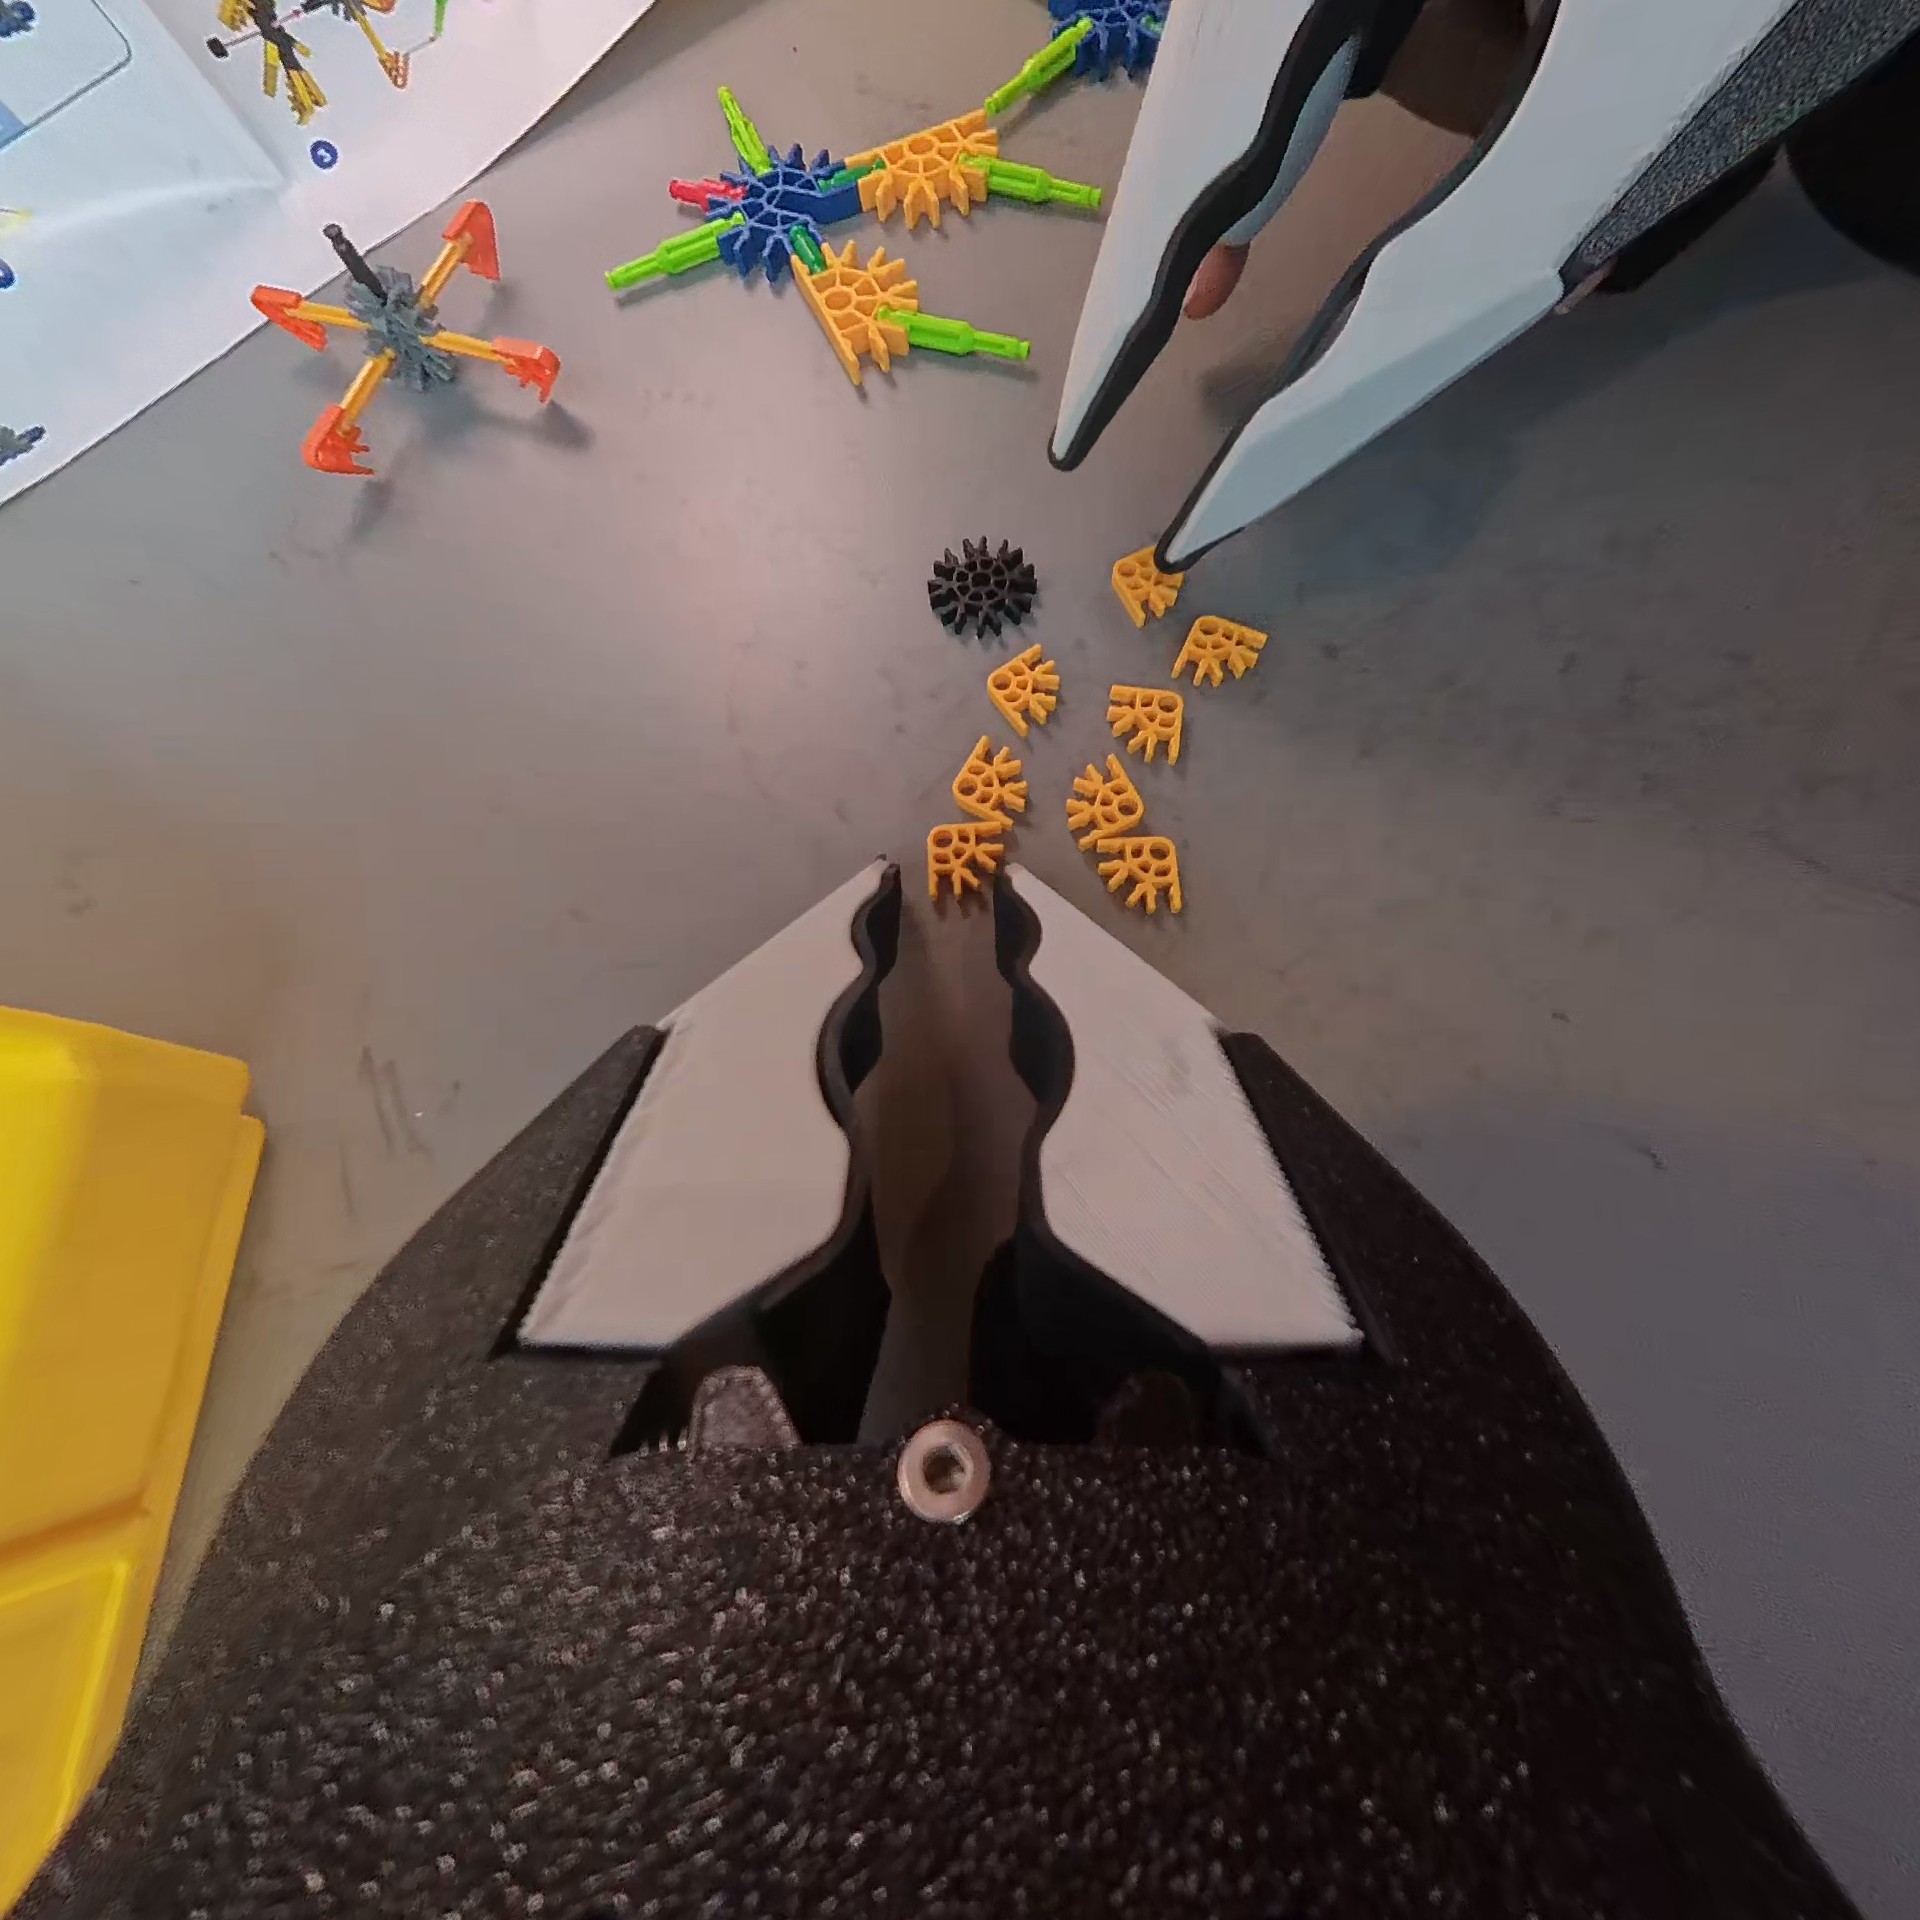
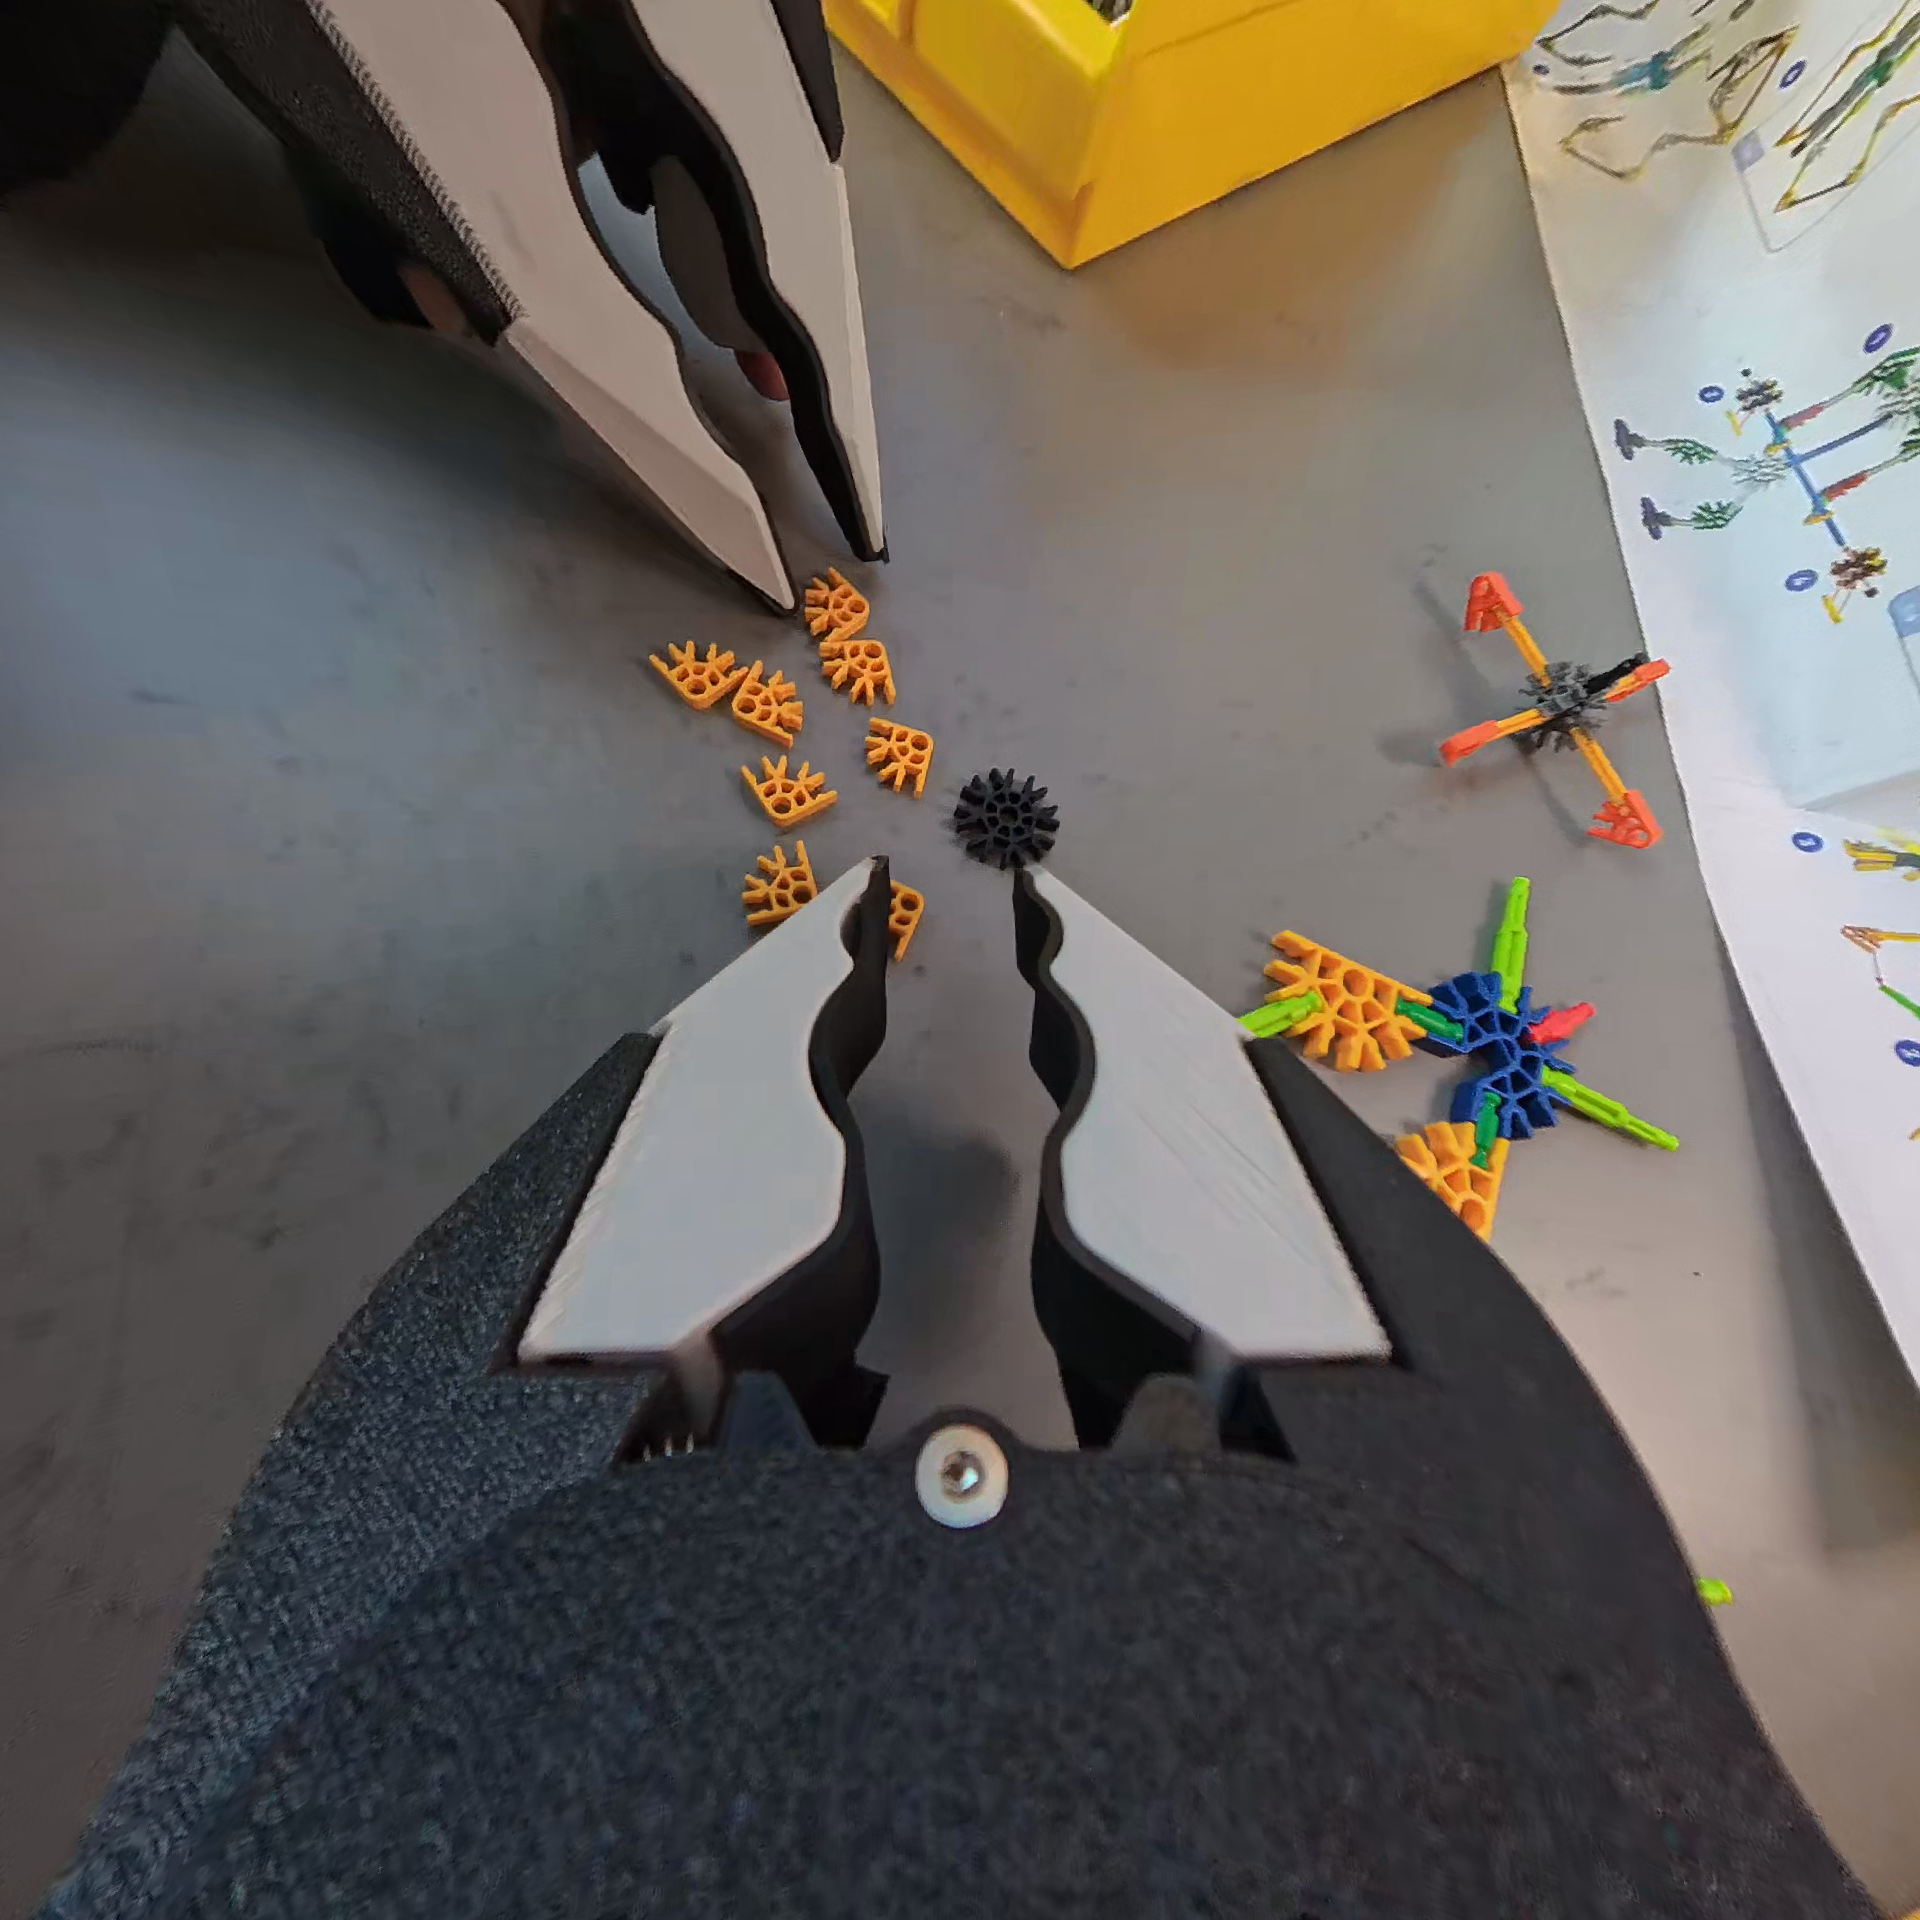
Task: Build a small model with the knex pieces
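Several small orange connector pieces (image 1: 1143,722) lie scattered on the grey table, with a black round toothed connector (image 1: 982,587) beside them. My left gripper (image 1: 943,873) is open with a narrow gap. Its tips stand just behind the nearest orange piece (image 1: 961,857), apart from it. My right gripper (image 2: 951,871) is open. An orange piece (image 2: 902,920) lies partly under its left finger, and the black connector (image 2: 1006,818) sits just ahead of its tips. In the left wrist view, the right gripper (image 1: 1114,507) touches the farthest orange piece (image 1: 1143,587) with one tip.
A yellow bin (image 1: 94,1299) (image 2: 1195,125) stands near the left gripper. A built cross of orange rods with a grey hub (image 1: 400,332) (image 2: 1558,707) lies beside a blue, yellow and green assembly (image 1: 831,218) (image 2: 1486,1049). A printed sheet (image 1: 125,208) (image 2: 1766,312) lies along the table's edge. My right fingertips sit around 8 centimeters from my left ones.
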A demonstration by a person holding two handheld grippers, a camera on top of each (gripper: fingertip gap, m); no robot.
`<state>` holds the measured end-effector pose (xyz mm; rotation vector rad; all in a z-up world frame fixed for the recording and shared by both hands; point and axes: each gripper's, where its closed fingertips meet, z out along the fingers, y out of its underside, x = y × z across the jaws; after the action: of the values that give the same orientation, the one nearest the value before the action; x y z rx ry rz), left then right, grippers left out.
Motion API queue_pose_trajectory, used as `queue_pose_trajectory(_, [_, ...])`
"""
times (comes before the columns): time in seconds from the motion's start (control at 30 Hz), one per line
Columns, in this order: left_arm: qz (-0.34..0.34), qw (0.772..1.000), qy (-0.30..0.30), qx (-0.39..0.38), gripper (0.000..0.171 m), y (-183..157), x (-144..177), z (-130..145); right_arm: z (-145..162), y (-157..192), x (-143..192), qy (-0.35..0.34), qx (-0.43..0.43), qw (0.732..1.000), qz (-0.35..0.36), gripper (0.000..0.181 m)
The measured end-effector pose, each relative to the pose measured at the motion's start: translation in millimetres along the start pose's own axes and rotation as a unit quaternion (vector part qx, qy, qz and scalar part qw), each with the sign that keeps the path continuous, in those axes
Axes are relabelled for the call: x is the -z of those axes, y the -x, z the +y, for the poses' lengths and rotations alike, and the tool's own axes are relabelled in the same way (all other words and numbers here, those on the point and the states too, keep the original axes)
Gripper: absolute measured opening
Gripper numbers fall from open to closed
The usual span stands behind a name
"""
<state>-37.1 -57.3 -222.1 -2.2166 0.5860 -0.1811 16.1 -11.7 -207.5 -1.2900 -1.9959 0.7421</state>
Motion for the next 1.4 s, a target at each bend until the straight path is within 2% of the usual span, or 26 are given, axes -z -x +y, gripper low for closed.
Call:
queue_pose_trajectory(0.1, [0.002, 1.000, -0.001, 0.003, 0.009, -0.4, -1.2, -0.1, 4.2, 4.8, -2.9, 0.015, 0.009, 1.000, -0.009, 0.021])
queue_pose_trajectory(0.5, [-0.017, 1.000, 0.016, 0.014, 0.010, 18.2, 10.2, 11.4, 12.2, 13.7, -0.1, 0.028, 0.020, 0.999, -0.040, 0.019])
queue_pose_trajectory(0.6, [-0.038, 0.999, 0.007, 0.031, 0.021, 29.5, 14.5, 10.2, 9.6, 12.5, 1.3, 0.020, 0.020, 0.999, -0.038, 0.018])
queue_pose_trajectory(0.8, [-0.050, 0.995, -0.042, 0.071, 0.026, 40.6, 22.9, -3.6, -3.2, -4.3, 11.8, -0.021, -0.001, 1.000, -0.004, 0.018])
queue_pose_trajectory(0.9, [-0.032, 0.996, -0.053, 0.062, 0.028, 31.3, 21.9, -9.3, -4.6, -11.6, 15.4, -0.029, -0.008, 0.999, 0.010, 0.019])
queue_pose_trajectory(1.0, [0.009, 0.998, -0.059, 0.038, 0.041, 8.7, 17.8, -17.1, -0.3, -12.6, 15.1, -0.021, -0.008, 1.000, 0.010, 0.019])
queue_pose_trajectory(1.13, [0.033, 0.998, -0.045, -0.013, 0.049, -17.9, 7.1, -19.4, 16.0, 3.3, 11.6, 0.022, 0.001, 0.999, -0.040, 0.024])
queue_pose_trajectory(1.27, [0.039, 0.998, -0.015, -0.037, 0.046, -28.8, -4.7, -11.8, 22.9, 16.6, 12.0, 0.039, 0.002, 0.996, -0.078, 0.028])
queue_pose_trajectory(1.4, [0.022, 0.999, -0.006, -0.025, 0.035, -20.7, -6.6, -8.8, 21.5, 18.5, 10.5, 0.041, -0.008, 0.996, -0.081, 0.029])
